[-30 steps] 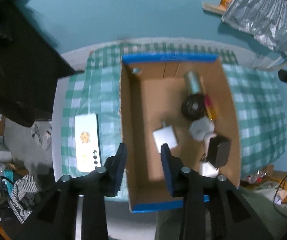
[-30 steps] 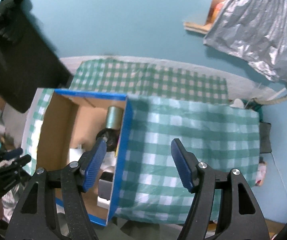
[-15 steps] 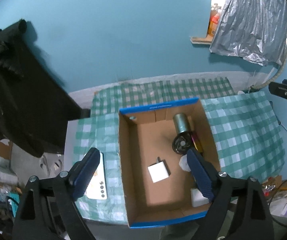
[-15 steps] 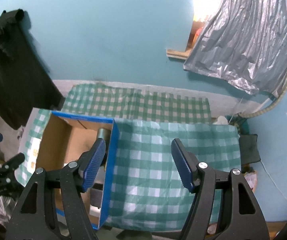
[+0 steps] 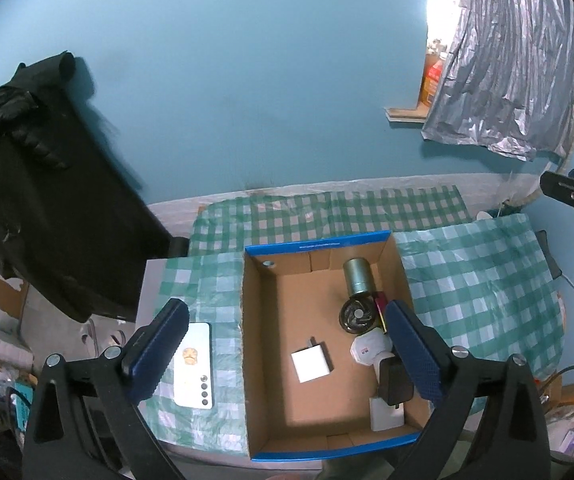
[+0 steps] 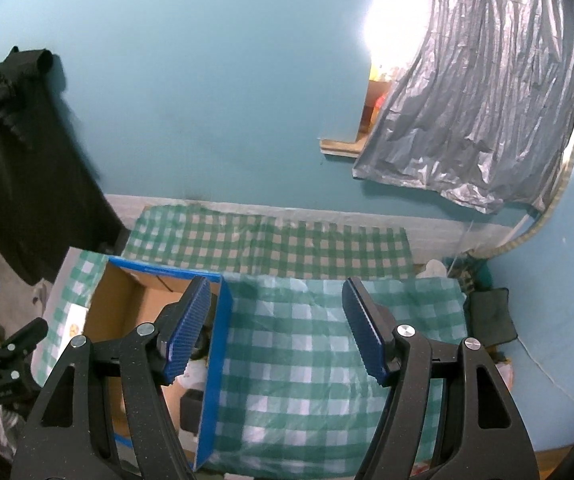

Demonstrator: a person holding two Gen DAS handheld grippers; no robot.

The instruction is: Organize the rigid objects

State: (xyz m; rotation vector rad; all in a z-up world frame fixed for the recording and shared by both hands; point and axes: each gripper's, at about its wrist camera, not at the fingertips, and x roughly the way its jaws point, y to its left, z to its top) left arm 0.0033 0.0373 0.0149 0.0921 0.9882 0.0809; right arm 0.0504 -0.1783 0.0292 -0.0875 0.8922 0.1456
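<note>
Centre frame, one cardboard box [image 5: 271, 360] with blue rim holds about seven rigid pieces: metal cylinder [image 5: 357, 276], white cube charger [image 5: 311, 365]. Your left gripper [image 5: 287, 354] and right gripper [image 6: 277, 326] gape wide, empty. One flat white remote [image 5: 194, 365] lies lower left on checked cloth [image 5: 483, 280].

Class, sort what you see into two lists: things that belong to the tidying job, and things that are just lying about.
Part of the job:
cardboard box
white charger cube
metal cylinder
black round gadget
black adapter
phone on the cloth, outside the box

Just lying about:
checked tablecloth
black garment
silver sheet
</note>
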